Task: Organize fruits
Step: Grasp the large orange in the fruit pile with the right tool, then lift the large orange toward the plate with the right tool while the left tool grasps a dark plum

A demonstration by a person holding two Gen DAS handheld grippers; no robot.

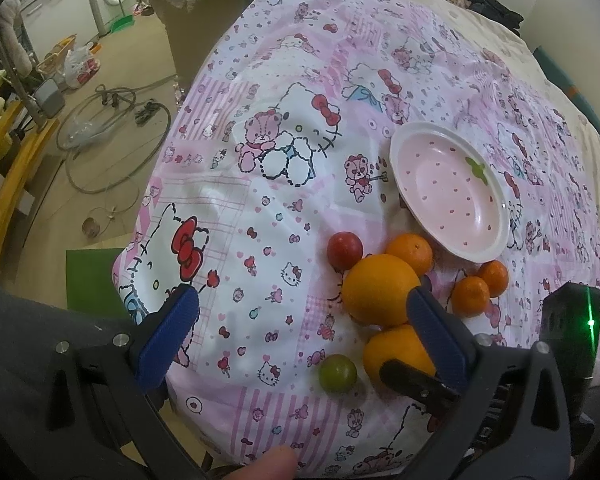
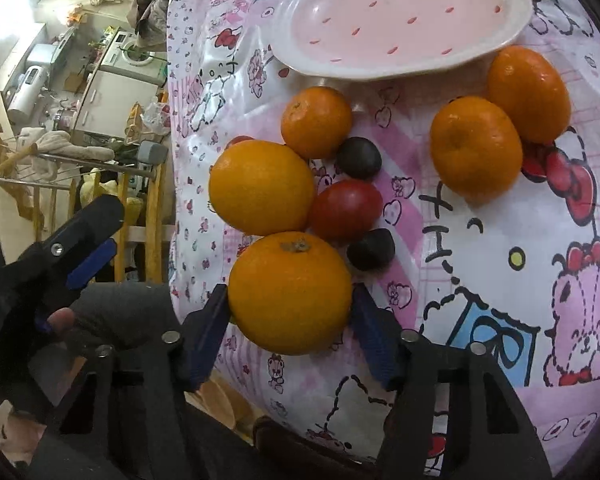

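Between the right gripper's (image 2: 290,316) blue pads sits the nearest orange (image 2: 290,294), pinched on both sides. Only this view reveals two dark plums (image 2: 359,158) beyond. The left gripper (image 1: 300,320) hovers spread wide, its view alone showing a green fruit (image 1: 337,373). The strawberry plate (image 1: 504,216) lies farther ahead.

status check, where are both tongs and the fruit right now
Right tongs closed on the nearest orange, still on the cloth. Left tongs open, empty. Pink plate bare. Other oranges and small fruits crowd the grasp.
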